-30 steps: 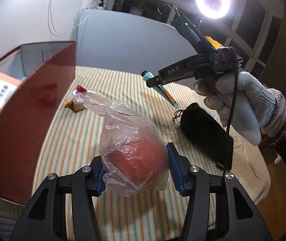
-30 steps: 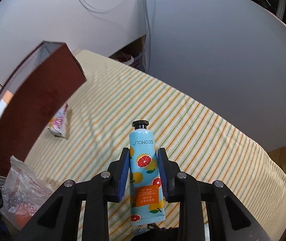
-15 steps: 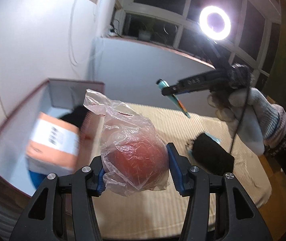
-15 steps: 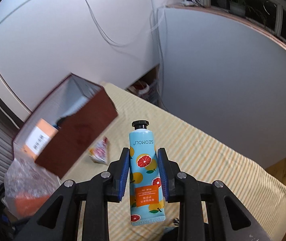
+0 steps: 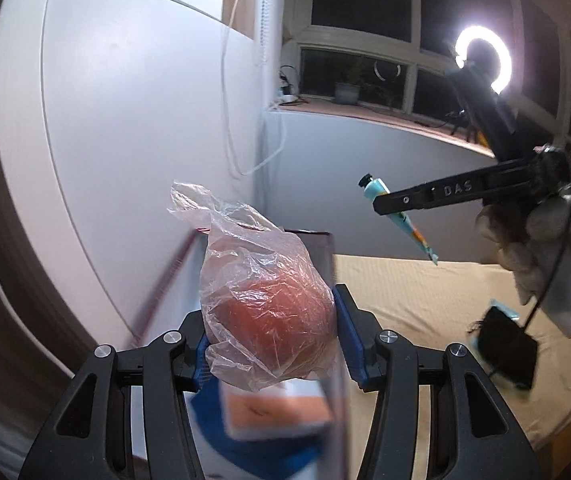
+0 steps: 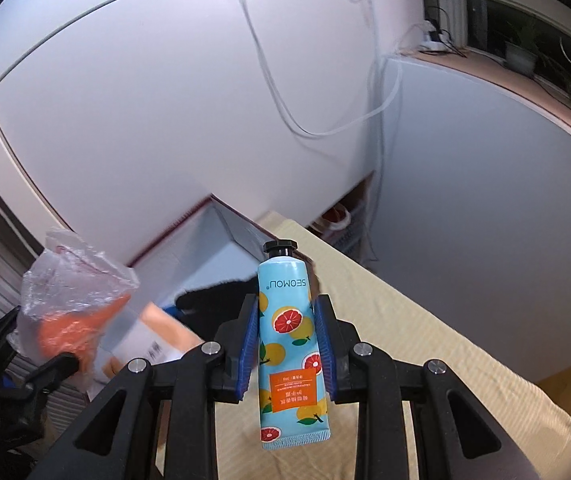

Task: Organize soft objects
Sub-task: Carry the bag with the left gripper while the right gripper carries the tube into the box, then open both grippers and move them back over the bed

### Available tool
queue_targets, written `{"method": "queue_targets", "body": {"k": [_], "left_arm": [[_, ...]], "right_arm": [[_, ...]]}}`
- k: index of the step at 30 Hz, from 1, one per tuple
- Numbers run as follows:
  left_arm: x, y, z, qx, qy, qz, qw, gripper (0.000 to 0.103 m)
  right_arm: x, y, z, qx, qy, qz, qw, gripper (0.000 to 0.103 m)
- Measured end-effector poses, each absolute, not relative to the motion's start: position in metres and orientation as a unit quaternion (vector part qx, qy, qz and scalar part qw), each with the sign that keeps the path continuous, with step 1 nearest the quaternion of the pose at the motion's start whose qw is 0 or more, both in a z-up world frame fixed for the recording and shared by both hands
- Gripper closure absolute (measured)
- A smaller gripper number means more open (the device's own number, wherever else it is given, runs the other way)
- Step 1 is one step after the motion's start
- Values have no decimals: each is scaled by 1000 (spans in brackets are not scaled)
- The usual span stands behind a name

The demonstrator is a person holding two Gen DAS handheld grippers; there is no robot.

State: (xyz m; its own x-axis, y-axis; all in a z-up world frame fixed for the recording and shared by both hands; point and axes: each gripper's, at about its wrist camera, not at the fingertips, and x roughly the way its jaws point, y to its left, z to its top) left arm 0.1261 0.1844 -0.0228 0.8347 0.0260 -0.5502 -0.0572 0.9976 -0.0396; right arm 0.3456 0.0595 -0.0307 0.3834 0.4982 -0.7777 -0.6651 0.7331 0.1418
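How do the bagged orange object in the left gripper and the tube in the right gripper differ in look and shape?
The bagged orange object is round and wrapped in crinkled clear plastic; the hand cream tube is slim, flat-ended and unwrapped. The object is plain orange-red; the tube is light blue with printed citrus fruit and a black cap. Both are clamped between blue gripper pads.

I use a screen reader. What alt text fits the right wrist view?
The right gripper holds a blue hand cream tube, printed with citrus fruit, cap up. Beyond it, to the left, is an open box on a striped cloth; the left gripper's bagged orange object hangs there.
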Motion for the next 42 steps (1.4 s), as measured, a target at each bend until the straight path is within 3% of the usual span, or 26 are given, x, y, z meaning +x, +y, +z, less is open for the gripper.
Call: {"method": "queue_targets", "body": {"k": [10,23,26,28,30,42], "left_arm": [[170,199,-36,-1,319,42,947,52],[209,210,-64,14,358,59,932,51],[210,211,-65,15,358,64,932,49],[211,211,-63,16,356,66,932,39],[209,210,-61,18,352,67,933,39],[185,207,-50,12,339,71,938,39]], "right_arm": [[369,133,-47,-79,436,369,817,78],[400,157,-92,-65,467,362,804,77],[401,157,-95,-70,468,355,806,76],[401,156,-93,-65,466,356,807,65],[402,152,-88,-59,461,355,811,60],[387,127,-68,-58,447,350,821,59]]}}
